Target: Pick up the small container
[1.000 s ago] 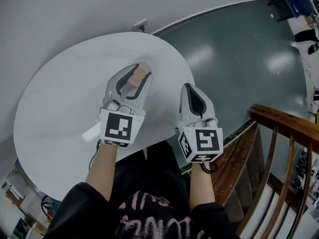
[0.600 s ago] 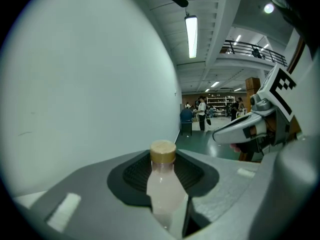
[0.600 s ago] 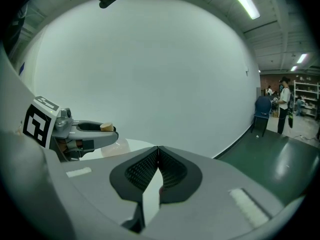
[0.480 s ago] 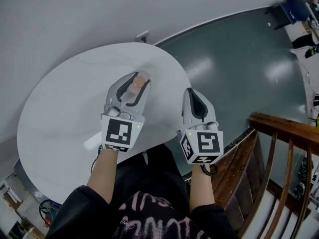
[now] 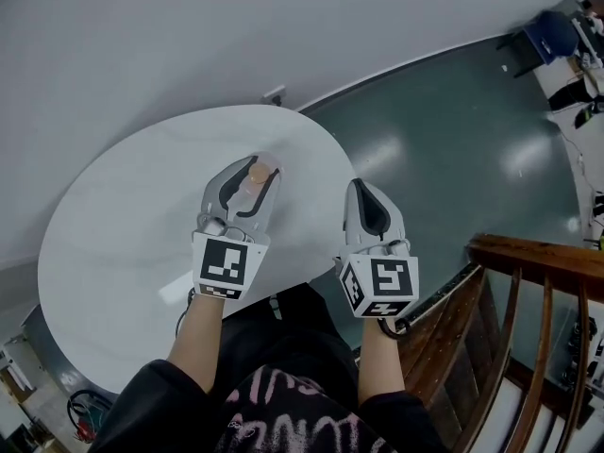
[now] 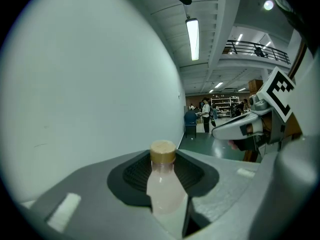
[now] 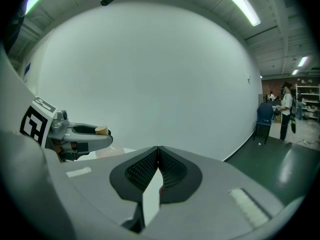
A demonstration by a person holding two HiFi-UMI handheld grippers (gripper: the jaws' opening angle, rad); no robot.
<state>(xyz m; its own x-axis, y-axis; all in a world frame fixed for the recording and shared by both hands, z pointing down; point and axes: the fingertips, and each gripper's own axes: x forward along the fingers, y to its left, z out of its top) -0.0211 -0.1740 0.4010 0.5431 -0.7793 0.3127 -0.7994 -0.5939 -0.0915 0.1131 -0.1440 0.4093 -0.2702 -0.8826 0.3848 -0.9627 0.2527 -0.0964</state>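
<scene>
Left gripper view: bottle (image 6: 162, 191) clamped upright between the jaws, above the table (image 5: 113, 225).

The left gripper (image 5: 253, 171) has closed its ribbed pads on the bottle's shoulder, just under the tan cap (image 6: 163, 151). The right gripper (image 5: 364, 191) hangs beside the table edge with its jaws pressed together on nothing. The bottle looks small and light, a smooth clear body filled with pale, milky liquid. It is probably thin plastic, so a hard squeeze could dent it and a loose one could let it slide. A hold on the body below the cap, as it is now, seems the safest. The bottle's base is hidden behind the jaws in every view, so I cannot tell whether it has left the table. No label can be made out.
</scene>
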